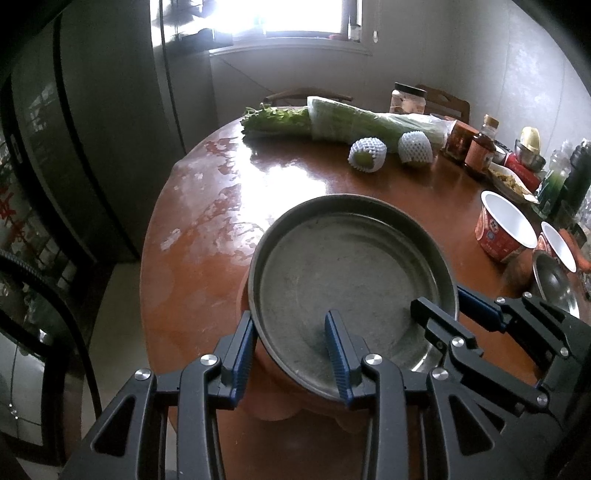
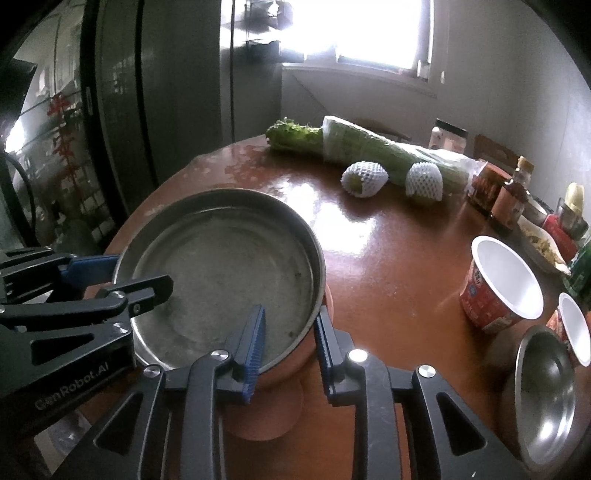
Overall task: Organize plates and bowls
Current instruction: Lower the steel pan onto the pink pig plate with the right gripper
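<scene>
Both the left hand-held gripper [image 1: 291,350] and right hand-held gripper [image 2: 290,343] straddle the metal plate [image 1: 351,273] rim, jaws apart; the orange dish [image 2: 291,363] beneath is mostly hidden

Your left wrist camera looks steeply down along its fingers from the round metal pan's [image 1: 351,280] near-left edge; your right wrist camera does likewise from its near-right. Both sit close, facing the window [image 2: 373,29], sharing pan, table [image 1: 192,258] and vegetables [image 2: 369,155].
</scene>
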